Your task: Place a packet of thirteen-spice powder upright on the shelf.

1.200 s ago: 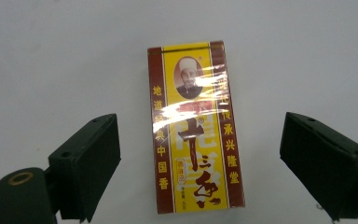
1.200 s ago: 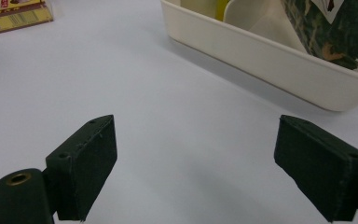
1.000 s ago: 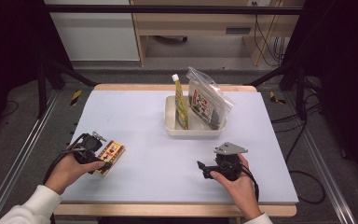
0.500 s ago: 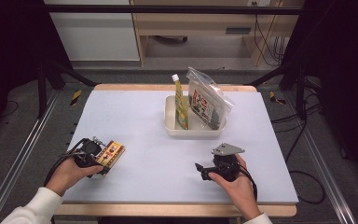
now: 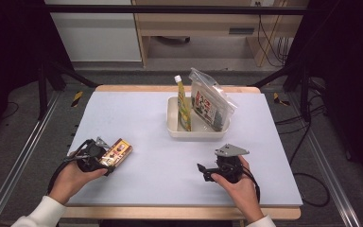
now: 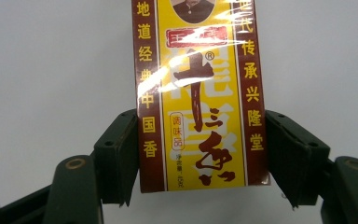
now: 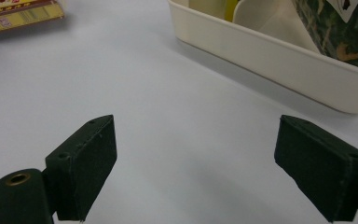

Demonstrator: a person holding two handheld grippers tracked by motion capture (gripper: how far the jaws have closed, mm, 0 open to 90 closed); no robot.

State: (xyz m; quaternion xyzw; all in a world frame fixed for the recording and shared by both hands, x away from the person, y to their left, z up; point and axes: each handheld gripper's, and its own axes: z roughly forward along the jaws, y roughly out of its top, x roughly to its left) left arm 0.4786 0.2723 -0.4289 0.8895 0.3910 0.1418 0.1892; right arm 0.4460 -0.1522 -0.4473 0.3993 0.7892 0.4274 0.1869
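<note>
At the lower left of the high view, the yellow seasoning box (image 5: 117, 152) was clamped by its long sides in the left hand-held gripper (image 5: 105, 160), low over the surface (image 5: 151, 132), apparently for carrying, while the right hand-held gripper (image 5: 203, 170) was kept spread and empty short of the cream tray (image 5: 172, 127)

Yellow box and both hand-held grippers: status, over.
Left hand-held gripper straddles the yellow box, jaws at its sides. Right hand-held gripper open, nothing between its jaws. Box flat on table, apart from tray; path between is bare.
</note>
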